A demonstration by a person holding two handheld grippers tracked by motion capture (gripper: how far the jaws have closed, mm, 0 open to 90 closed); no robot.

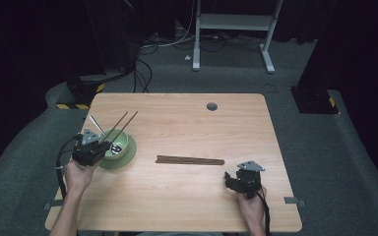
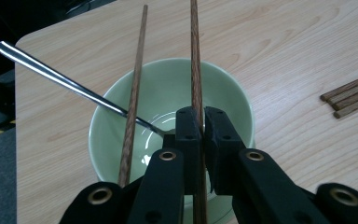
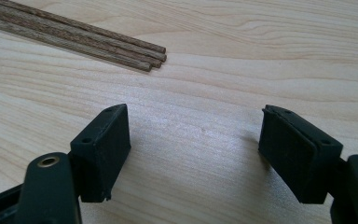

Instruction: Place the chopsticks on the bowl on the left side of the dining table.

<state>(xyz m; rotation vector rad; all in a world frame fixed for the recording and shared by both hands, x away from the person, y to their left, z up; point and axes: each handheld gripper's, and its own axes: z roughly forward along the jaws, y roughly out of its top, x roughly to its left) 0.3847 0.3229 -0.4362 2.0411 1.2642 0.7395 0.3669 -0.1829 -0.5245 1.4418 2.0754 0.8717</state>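
Left gripper [image 2: 203, 122] has its fingers clenched on one chopstick [image 2: 196, 70], low over the green bowl [image 2: 107, 140] near the desk's [image 1: 187, 196] left edge. A second chopstick [image 2: 134, 93] already leans in the bowl beside a metal spoon [image 2: 65, 83]. My worry: the grip is way down near one end, so the long free end could swing, knock the spoon or other stick out, or tip the bowl on release. Right gripper [image 3: 196, 140] sits with fingers released, near the spare sticks [image 3: 74, 37], doing nothing to steady anything.
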